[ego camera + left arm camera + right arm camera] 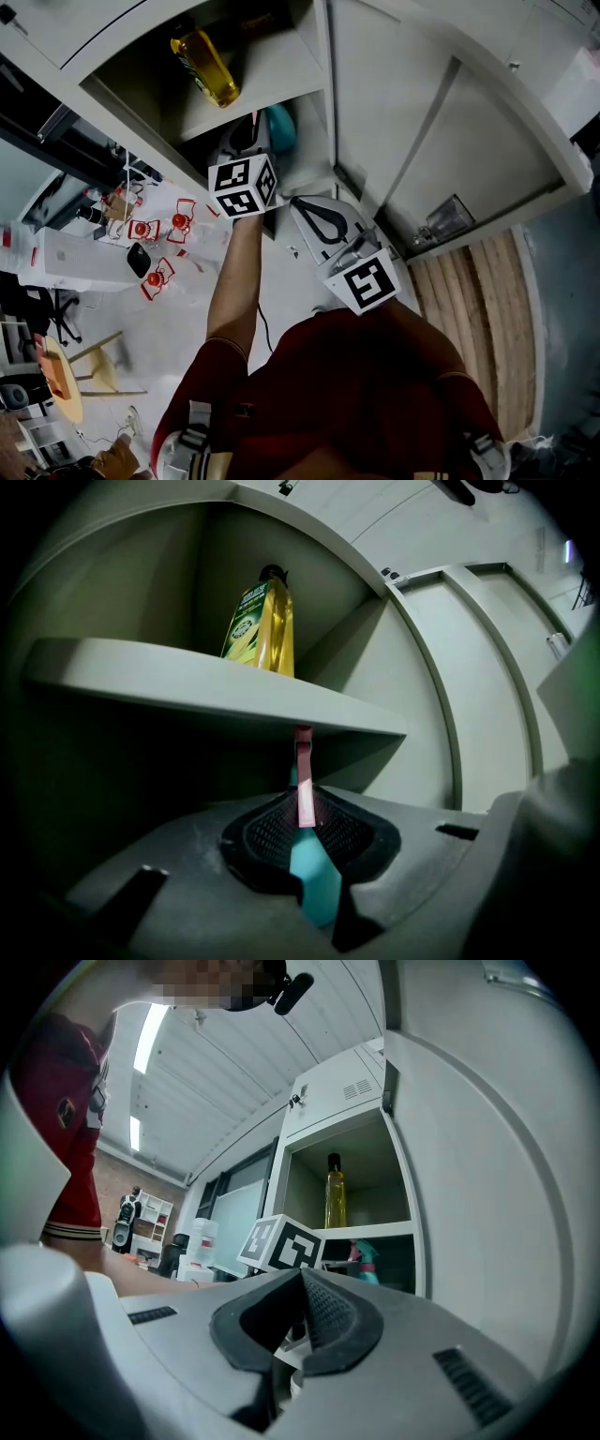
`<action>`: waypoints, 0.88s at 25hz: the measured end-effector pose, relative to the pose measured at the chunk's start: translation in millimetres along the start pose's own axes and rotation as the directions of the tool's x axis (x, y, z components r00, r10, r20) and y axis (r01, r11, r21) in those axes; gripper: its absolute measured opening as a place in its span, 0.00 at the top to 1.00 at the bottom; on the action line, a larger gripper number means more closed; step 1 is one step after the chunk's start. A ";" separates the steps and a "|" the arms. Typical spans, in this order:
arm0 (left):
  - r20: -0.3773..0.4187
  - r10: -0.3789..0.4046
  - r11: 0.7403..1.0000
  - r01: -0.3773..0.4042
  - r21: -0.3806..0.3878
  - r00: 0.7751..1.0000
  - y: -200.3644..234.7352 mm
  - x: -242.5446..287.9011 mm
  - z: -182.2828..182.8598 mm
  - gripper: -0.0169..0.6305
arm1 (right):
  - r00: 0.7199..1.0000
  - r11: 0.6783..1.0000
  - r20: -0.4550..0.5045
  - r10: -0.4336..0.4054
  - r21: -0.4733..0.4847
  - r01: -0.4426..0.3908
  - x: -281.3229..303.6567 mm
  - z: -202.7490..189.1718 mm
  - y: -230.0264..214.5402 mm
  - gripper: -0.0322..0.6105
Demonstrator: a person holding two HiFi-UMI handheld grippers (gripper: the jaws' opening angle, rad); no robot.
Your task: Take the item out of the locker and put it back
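A teal spray bottle [316, 878] with a pink trigger [304, 785] sits between the jaws of my left gripper [305, 822], which is shut on it. The head view shows the left gripper [255, 127] reaching into the locker's lower compartment, with the teal bottle [281, 127] just under the shelf [253, 94]. On the upper shelf [187, 682] stands a yellow oil bottle [262, 630], seen too in the head view as the oil bottle [206, 66]. My right gripper [302, 206] hangs outside the locker, lower right of the left one, shut and holding nothing; its pads [319, 1312] meet.
The open locker door [403, 103] stands to the right, close beside my right gripper. The right gripper view shows the left gripper's marker cube [281, 1244] before the compartment. A white table [84, 258] with red items is at the left, and wooden flooring [487, 309] at the right.
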State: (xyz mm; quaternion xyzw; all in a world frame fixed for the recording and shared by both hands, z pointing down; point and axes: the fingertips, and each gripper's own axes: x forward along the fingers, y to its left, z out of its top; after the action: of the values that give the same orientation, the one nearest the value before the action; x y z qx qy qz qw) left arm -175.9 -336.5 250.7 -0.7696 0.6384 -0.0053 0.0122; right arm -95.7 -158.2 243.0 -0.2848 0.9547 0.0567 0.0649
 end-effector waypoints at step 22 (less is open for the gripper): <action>0.038 -0.085 0.996 0.084 0.029 0.996 -21.3 -20.2 2.2 0.72 | 0.999 0.998 0.004 -0.054 0.020 0.054 -10.9 1.9 -12.5 0.95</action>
State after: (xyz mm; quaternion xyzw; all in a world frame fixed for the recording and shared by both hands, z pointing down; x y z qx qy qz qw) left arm -158.7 -312.7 249.2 -0.7957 0.6047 0.0004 0.0351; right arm -79.6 -162.4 242.0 -0.3097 0.9471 0.0461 0.0711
